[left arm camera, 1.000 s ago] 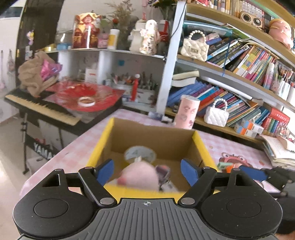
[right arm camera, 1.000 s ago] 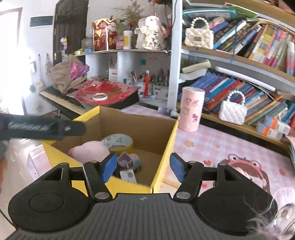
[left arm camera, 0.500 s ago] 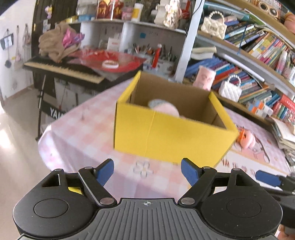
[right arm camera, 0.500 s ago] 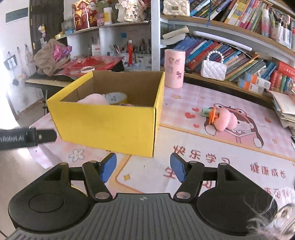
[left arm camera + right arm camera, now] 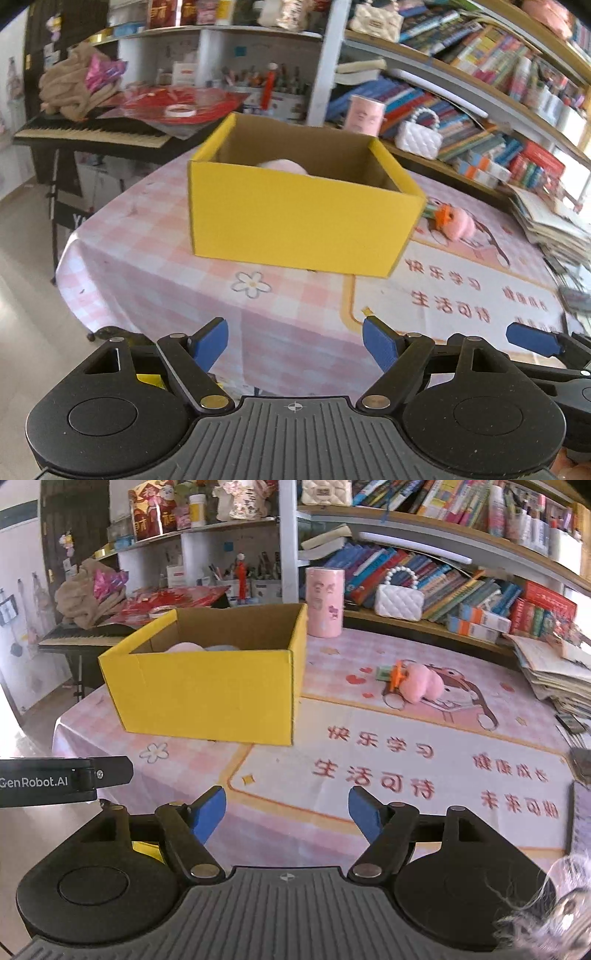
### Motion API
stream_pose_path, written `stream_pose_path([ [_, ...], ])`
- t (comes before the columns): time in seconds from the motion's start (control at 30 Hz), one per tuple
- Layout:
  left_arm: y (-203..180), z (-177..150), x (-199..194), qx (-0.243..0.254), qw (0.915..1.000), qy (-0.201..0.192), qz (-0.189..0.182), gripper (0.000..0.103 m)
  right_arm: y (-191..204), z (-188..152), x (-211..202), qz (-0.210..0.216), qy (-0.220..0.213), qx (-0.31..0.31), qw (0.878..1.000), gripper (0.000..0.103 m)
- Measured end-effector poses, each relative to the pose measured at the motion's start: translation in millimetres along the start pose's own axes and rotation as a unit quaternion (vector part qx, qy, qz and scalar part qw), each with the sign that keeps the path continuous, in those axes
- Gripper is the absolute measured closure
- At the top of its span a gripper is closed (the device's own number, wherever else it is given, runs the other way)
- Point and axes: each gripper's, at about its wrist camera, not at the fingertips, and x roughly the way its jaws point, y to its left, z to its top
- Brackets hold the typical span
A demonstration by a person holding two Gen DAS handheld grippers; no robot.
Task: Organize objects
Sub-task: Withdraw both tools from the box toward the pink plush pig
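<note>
1 yellow box [image 5: 207,698], open top, on the pink table [image 5: 369,775], toward its left rim. Inside, only tops show over the wall: 1 pink plush [image 5: 282,165] and sth pale blue-grey next to it in the right view; can't tell what it is.

Still out on the cloth: 1 pink fluffy item [image 5: 421,683] w/ an orange clip [image 5: 397,672] and a small green piece [image 5: 384,672] at its left end, right of the box, well apart from it. 1 pink cylinder [image 5: 325,602] behind the box's far right corner, near the shelf. 1 white quilted bag [image 5: 399,600] on the low shelf, another up top.

2 grippers. Left gripper [image 5: 295,339]: jaws wide apart, nothing betw. them, over the table's near edge. Right gripper [image 5: 286,810]: jaws have just been opening, nothing betw. them, over bare cloth.

Room: broad bare stretch of cloth betw. both grippers and the box front. Paper stack [image 5: 554,672] crowds the right edge; floor drops off left.
</note>
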Motion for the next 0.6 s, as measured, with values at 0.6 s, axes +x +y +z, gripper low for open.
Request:
stream_pose_path([
  [0.6,-54,-18,-1,0.075,0.9937,0.020,-0.081,0.019,-42,-39,-41,-0.095,0.001,0.069,0.993,0.029],
])
